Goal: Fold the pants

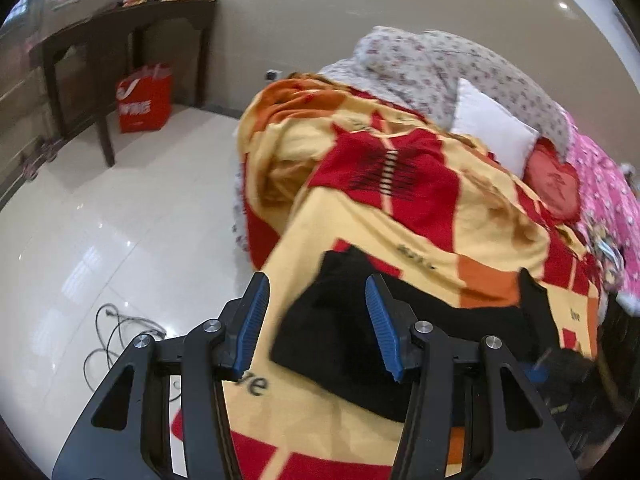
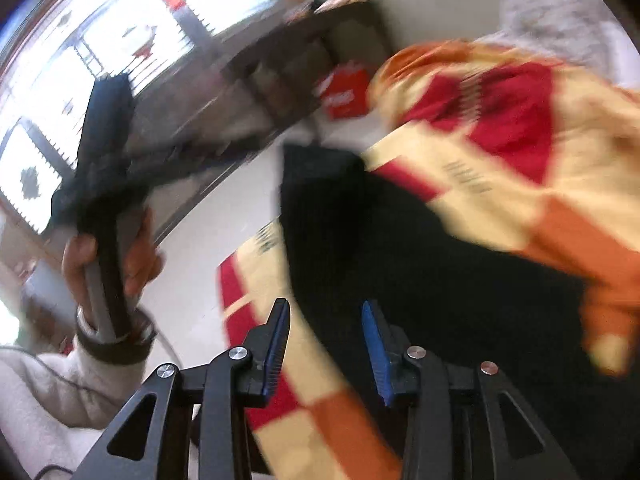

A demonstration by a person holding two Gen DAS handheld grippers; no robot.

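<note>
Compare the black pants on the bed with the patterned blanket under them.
The black pants are plain black with no pattern; the blanket is blocks of yellow, red and orange with printed words. The pants cover only a small patch near the bed's edge; the blanket spreads across most of the bed and hangs over the side. The pants lie on top of the blanket. Both are soft fabric.

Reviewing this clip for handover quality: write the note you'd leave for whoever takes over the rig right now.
Left gripper: open, holding nothing, above the near end of the black pants.
Right gripper: open, holding nothing, also over the pants.
Pants lie on the red, yellow and orange blanket on the bed, near its edge by the floor; they look compact, possibly partly folded, but blur hides the layers.
Done: pants are laid on the blanket.
Left: check the fold state, grip an end, finish folding.
</note>
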